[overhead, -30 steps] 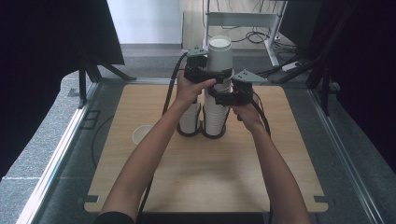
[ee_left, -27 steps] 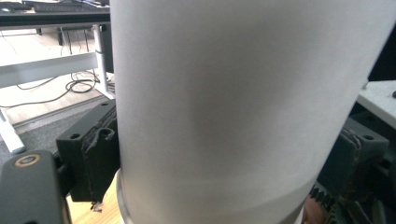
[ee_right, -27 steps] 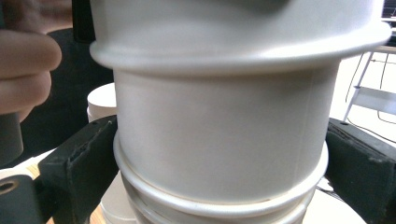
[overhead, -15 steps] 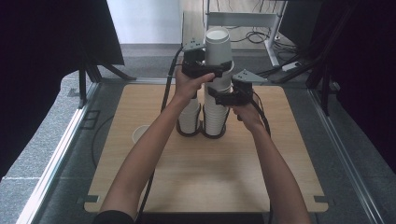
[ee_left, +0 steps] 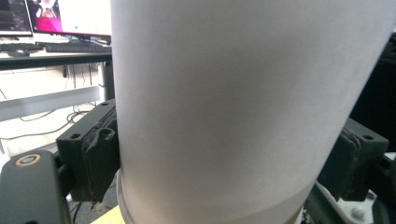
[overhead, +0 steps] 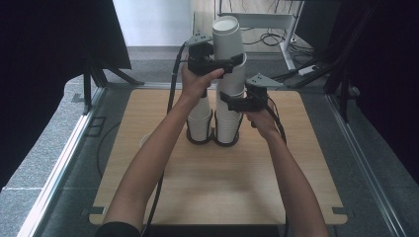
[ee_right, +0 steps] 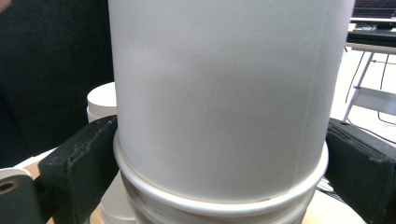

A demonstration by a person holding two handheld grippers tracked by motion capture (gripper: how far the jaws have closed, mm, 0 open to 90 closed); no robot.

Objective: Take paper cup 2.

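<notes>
From the high view, your left gripper is clamped around the top paper cup, which tilts a little and sits raised in the upper end of the tall stack of white paper cups. Your right gripper pinches that same stack lower down, near its middle. The tall stack stands in the right ring of a black two-ring holder on the wooden table. A shorter stack of cups stands in the left ring, touching the tall one. A single white cup stands on the table to the left, partly hidden behind your left forearm; what it holds cannot be told.

In the left gripper view, both black jaws press against the sides of the top paper cup, whose rolled rim shows at the bottom.

In the right gripper view, the jaws grip the nested cups just at their stacked rims, with the shorter stack behind at left.
</notes>
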